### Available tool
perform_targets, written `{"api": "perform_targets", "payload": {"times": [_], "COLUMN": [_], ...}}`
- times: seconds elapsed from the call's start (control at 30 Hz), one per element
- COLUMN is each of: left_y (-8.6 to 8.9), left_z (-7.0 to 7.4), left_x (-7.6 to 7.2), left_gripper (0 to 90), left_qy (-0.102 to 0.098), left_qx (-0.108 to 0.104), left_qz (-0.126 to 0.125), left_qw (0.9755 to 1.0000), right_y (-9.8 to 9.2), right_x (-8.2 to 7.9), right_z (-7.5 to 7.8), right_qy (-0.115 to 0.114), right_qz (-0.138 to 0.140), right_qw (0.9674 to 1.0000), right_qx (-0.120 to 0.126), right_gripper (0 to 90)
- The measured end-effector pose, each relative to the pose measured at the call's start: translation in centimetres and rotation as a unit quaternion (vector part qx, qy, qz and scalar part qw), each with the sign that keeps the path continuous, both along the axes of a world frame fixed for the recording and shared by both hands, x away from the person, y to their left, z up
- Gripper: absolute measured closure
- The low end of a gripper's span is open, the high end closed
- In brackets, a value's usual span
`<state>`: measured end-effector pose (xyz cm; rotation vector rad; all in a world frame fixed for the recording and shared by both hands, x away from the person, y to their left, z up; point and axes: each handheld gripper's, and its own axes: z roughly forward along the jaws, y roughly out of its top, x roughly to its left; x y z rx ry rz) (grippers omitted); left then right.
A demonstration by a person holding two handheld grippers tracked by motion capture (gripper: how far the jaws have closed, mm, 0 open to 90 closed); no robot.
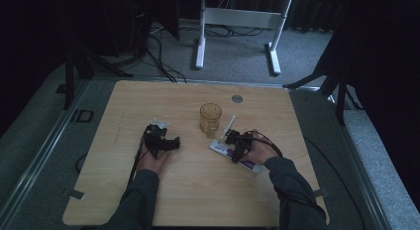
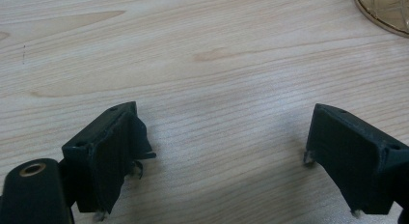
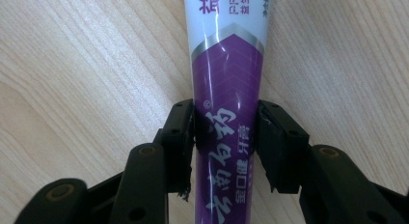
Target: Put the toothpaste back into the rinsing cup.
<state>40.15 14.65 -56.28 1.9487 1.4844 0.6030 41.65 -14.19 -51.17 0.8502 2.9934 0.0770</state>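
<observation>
The right tool [image 3: 225, 137] straddles a purple-and-white toothpaste tube [image 3: 226, 89], its two black jaws standing against the tube's flanks on either side; in the right gripper view the pads appear to touch the sides of the purple section, so I read this as a pinch across the tube's width, probably light, since the tube shows no squashing. The tube lies flat on the tabletop [image 3: 72, 64], which is likely why the tool comes at it low and along its length: taking the narrow sides gives the jaws something to bite on, where the broad face would slip. In the high view the right tool [image 1: 236, 143] sits over the middle of the tube [image 1: 218, 146], which runs diagonally at the person's right. Just beyond it stands an amber glass [image 1: 210, 118], upright, with a white stick-like thing [image 1: 230, 125] leaning or lying beside it; what that is I cannot tell. The glass being open-mouthed and so near suggests the tube may be meant to go into it. The left tool [image 1: 163, 141] rests well apart on the left of the tabletop, jaws spread wide with only bare wood [image 2: 217, 89] between them, apparently waiting, with the base of the glass [image 2: 386, 11] off at the edge of its view.
</observation>
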Motion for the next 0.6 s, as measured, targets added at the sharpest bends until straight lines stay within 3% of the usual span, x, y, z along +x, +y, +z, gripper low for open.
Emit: {"api": "perform_targets", "payload": {"times": [0.6], "left_y": [0.0], "left_z": [0.0], "left_x": [0.0], "left_gripper": [11.7], "left_qy": [0.0], "left_qx": [0.0], "left_qz": [0.0], "left_qw": [1.0], "right_y": [0.22], "right_x": [0.05], "right_z": [-0.53], "right_qy": [0.0], "right_qz": [-0.005], "right_qw": [1.0], "right_qx": [-0.003], "right_gripper": [60.8]}}
